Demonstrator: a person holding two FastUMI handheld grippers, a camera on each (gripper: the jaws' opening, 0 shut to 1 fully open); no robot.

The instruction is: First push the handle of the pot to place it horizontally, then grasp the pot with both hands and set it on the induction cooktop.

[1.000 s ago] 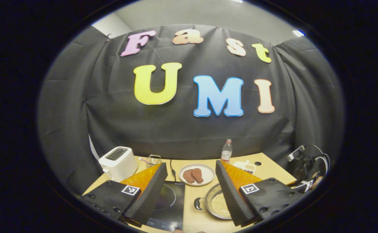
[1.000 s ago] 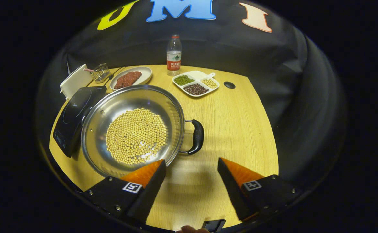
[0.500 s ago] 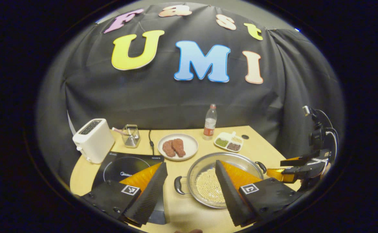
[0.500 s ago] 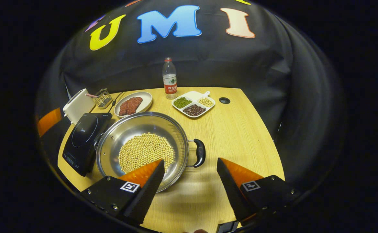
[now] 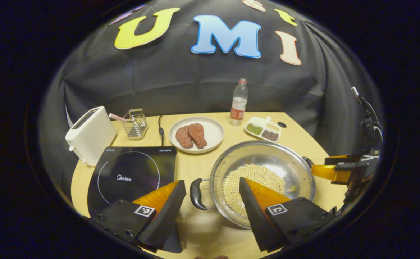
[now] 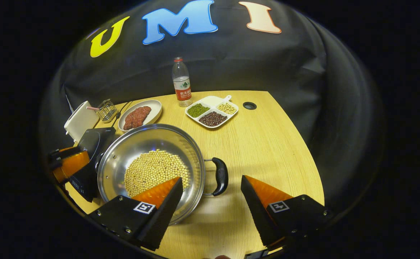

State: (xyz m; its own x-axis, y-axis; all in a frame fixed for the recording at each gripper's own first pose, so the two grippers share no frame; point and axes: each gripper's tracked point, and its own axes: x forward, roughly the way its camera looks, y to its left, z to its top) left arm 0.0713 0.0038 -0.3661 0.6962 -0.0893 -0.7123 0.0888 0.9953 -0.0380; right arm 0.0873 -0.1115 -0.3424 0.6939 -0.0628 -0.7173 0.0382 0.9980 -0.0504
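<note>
In the left gripper view, the induction cooktop is lying at lower left. The left gripper is hanging wide open and empty at bottom centre, its fingers straddling the pot's near black handle, likely lining up a grasp. The pot, carrying soybeans, is sitting on the table right of centre, just beside the cooktop. In the right gripper view, the right gripper is likewise gaping wide, holding nothing, framing the opposite handle at lower centre.
</note>
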